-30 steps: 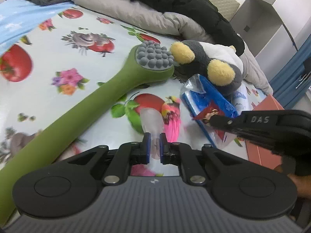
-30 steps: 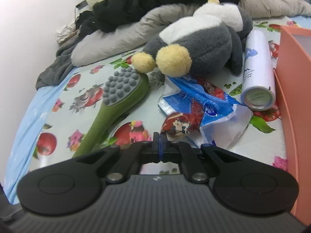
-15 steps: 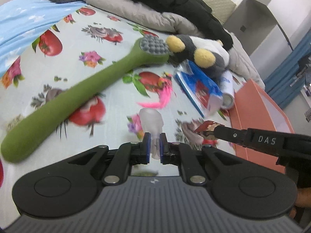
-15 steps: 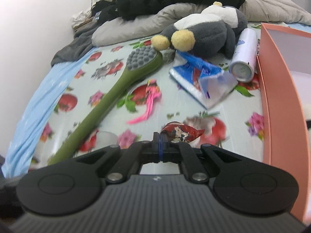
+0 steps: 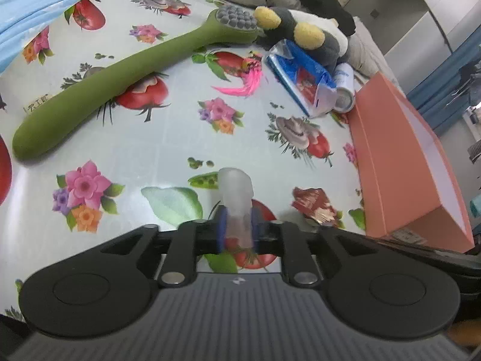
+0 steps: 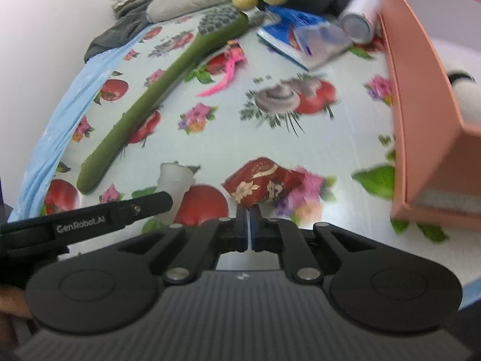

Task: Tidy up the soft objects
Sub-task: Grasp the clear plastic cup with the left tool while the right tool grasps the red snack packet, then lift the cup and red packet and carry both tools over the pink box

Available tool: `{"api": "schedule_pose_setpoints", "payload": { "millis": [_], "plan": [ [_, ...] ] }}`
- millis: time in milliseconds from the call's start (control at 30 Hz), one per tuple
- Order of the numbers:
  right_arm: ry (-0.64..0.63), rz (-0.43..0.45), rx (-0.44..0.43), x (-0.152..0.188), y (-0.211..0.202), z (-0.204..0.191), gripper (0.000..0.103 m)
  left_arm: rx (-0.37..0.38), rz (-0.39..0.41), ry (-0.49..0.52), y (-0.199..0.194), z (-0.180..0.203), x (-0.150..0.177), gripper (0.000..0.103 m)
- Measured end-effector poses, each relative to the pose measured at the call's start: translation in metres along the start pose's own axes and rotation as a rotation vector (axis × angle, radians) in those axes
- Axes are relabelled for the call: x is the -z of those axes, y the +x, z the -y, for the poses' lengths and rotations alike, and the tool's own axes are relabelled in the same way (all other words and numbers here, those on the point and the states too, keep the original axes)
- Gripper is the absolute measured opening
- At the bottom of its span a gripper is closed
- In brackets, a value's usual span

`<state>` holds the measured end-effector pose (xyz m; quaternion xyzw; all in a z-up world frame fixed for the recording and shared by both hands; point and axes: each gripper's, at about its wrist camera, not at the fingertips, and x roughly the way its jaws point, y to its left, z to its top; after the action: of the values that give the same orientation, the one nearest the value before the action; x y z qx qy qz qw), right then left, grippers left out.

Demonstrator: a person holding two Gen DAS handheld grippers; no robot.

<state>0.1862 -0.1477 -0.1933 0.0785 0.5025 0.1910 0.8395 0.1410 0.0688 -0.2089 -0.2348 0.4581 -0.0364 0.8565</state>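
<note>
Both grippers have pulled back from the clutter near the plush toy point(image 5: 303, 27), each carrying its load toward the near end of the orange box point(image 5: 399, 162).

Left gripper point(image 5: 236, 228) has its jaws clamped on a translucent soft piece point(image 5: 236, 192); right gripper point(image 6: 248, 225) has its jaws pinched nearly together on the edge of a red patterned pouch point(image 6: 261, 180), both held over the flowered tablecloth point(image 5: 150, 150). This looks like the carrying step of the sorting. Next, each load seems to need lifting over the box wall and releasing inside, one gripper at a time so they do not collide. Beyond lie the green massage stick point(image 5: 120, 72), pink feather point(image 5: 243, 85), blue packet point(image 5: 300, 72) and white can point(image 5: 344, 90), apparently unsorted.
</note>
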Motion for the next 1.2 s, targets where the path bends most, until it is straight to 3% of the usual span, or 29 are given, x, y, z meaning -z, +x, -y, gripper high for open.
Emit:
{"api": "schedule_pose_setpoints", "payload": {
  "millis": [67, 100, 133, 167, 200, 300, 433, 567, 733, 833, 967, 1200],
  "plan": [
    [0.005, -0.003, 0.005, 0.002, -0.002, 0.002, 0.010, 0.002, -0.001, -0.004, 0.001, 0.000, -0.001, 0.042],
    [0.005, 0.000, 0.012, 0.001, -0.003, 0.003, 0.017, 0.003, 0.005, -0.006, 0.001, 0.000, -0.001, 0.046],
    [0.007, 0.006, 0.019, 0.000, -0.003, 0.003, 0.025, 0.000, 0.010, -0.005, 0.001, 0.001, -0.003, 0.051],
    [0.009, 0.014, 0.022, -0.001, -0.004, 0.004, 0.044, -0.002, 0.017, -0.001, 0.002, 0.001, -0.004, 0.053],
    [0.008, 0.028, 0.022, -0.002, -0.004, 0.005, 0.053, -0.003, 0.018, 0.002, 0.003, 0.002, -0.005, 0.053],
    [-0.049, 0.035, 0.056, -0.004, 0.000, 0.002, 0.052, -0.006, 0.005, -0.001, 0.010, 0.001, -0.008, 0.053],
    [0.009, 0.035, 0.039, -0.010, 0.011, 0.009, 0.052, -0.018, 0.012, 0.003, 0.017, 0.002, -0.010, 0.053],
    [0.009, 0.043, 0.076, -0.015, 0.019, 0.009, 0.064, -0.024, 0.012, 0.020, 0.021, 0.005, -0.011, 0.052],
    [-0.026, 0.052, 0.059, -0.017, 0.030, 0.005, 0.062, -0.046, 0.021, 0.049, 0.024, 0.008, -0.009, 0.033],
    [-0.023, 0.057, 0.061, -0.017, 0.034, 0.003, 0.058, -0.044, 0.025, 0.033, 0.023, 0.004, -0.010, 0.029],
    [-0.025, 0.064, 0.064, -0.016, 0.031, 0.004, 0.044, -0.046, 0.029, 0.038, 0.019, 0.004, -0.011, 0.026],
    [-0.048, 0.080, 0.061, -0.013, 0.017, 0.006, 0.038, -0.045, 0.042, 0.060, 0.011, 0.015, -0.007, 0.024]
  ]
}}
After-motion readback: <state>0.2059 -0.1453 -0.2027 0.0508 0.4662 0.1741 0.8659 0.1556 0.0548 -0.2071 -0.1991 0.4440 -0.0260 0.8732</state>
